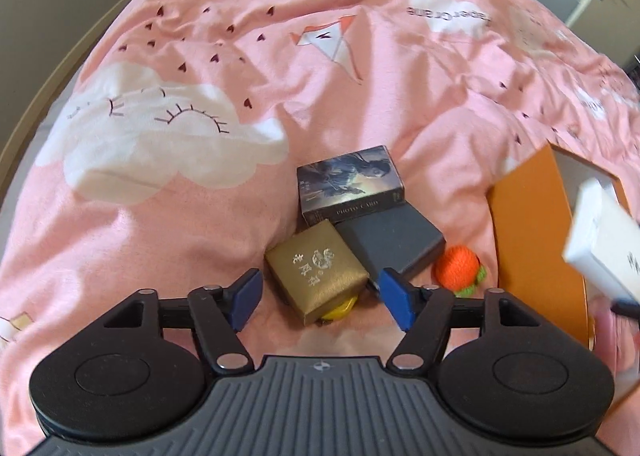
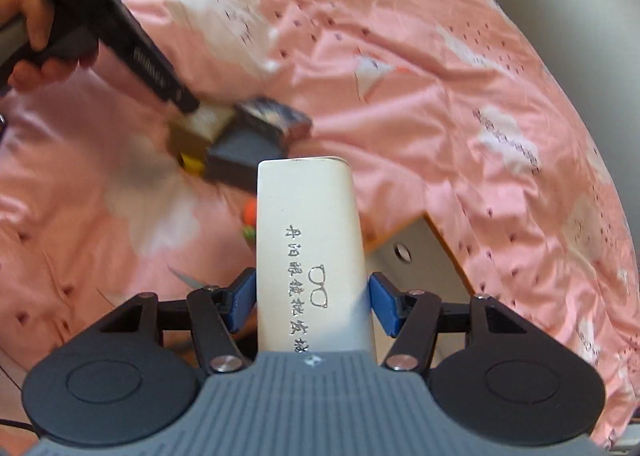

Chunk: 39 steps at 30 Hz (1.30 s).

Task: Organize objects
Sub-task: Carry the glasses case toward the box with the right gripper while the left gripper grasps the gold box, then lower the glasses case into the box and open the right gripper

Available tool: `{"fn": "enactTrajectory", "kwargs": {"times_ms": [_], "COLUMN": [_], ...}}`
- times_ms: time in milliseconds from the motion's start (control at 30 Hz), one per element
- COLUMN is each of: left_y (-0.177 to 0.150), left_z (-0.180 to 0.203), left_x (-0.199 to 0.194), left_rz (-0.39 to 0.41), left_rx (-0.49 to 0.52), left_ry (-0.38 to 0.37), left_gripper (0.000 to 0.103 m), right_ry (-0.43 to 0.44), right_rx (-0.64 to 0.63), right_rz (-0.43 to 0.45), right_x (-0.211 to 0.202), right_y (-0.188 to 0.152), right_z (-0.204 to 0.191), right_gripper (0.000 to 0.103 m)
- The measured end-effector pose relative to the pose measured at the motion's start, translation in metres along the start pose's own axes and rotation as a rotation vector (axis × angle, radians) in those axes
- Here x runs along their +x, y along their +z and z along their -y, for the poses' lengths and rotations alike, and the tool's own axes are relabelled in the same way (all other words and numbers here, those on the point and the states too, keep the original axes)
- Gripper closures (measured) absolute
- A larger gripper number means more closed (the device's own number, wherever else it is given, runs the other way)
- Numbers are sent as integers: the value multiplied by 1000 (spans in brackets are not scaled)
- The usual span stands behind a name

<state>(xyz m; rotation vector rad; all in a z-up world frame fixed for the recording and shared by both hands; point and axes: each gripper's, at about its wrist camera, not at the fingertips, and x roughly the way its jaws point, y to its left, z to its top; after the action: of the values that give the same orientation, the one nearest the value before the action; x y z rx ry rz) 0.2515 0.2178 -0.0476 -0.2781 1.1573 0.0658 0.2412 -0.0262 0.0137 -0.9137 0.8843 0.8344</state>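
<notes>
On the pink bedspread (image 1: 248, 68) lies a gold box (image 1: 316, 270) on top of a yellow thing (image 1: 340, 311). Behind the gold box lie a dark grey box (image 1: 390, 238) and a photo card box (image 1: 349, 182). My left gripper (image 1: 323, 298) stands open around the gold box, and its blue pads are clear of the box's sides. An orange knitted fruit (image 1: 456, 265) rests to the right. My right gripper (image 2: 312, 302) is shut on a white glasses case (image 2: 310, 252), which shows blurred at the right edge (image 1: 608, 232) of the left wrist view. An orange box (image 1: 536, 252) stands open beside it.
The orange box's grey inside (image 2: 412, 268) shows under the white case in the right wrist view. A person's hand (image 2: 28, 32) holds the left gripper's handle at the upper left. A wall and bed edge (image 1: 52, 68) run along the left.
</notes>
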Motion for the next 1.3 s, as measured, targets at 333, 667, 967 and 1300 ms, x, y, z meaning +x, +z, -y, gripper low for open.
{"fn": "enactTrajectory", "kwargs": {"times_ms": [333,667,967,1300], "left_y": [14,20,18,33], "left_z": [-4,-4,-1,29], "left_x": [42,69,60,13], "left_rz": [-93,-163,-193,-102], "left_rx": [-167,-238,-189,-30], "left_ry": [81,117,115,97], "left_gripper": [19,29,31,31], "right_ry": [-10,-30,61,-23], "right_rx": [-151,-256,-426,-524], "right_rz": [-49,-67,-73,-89], "right_x": [34,71,100,139], "right_y": [-47,-65,-73,-76], "right_z": [30,52,41,49], "right_gripper": [41,41,41,41]}}
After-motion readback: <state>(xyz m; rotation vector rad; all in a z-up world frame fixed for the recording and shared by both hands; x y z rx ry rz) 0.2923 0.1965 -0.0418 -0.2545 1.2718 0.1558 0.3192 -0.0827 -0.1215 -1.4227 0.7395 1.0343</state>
